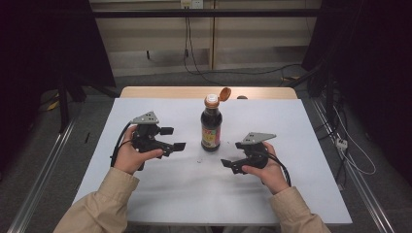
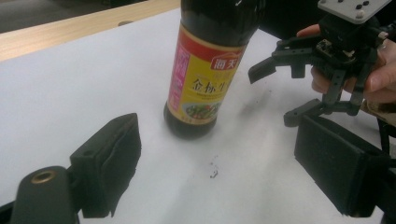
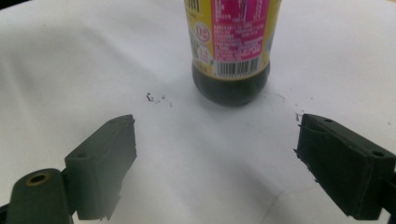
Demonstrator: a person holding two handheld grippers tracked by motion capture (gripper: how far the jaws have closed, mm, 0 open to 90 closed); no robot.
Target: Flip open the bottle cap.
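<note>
High view shows the bench point(image 1: 145, 194) under a white sheet, with the bottle point(image 1: 211, 127) upright at its middle, long axis vertical, neck up, orange cap point(image 1: 224, 93) flipped open toward the far right. The left tongs point(image 1: 173, 138) and right tongs point(image 1: 232, 154) flank it, both spread wide and holding nothing. A low or one-sided push would likely tip it, and the open spout would spill dark sauce.
</note>
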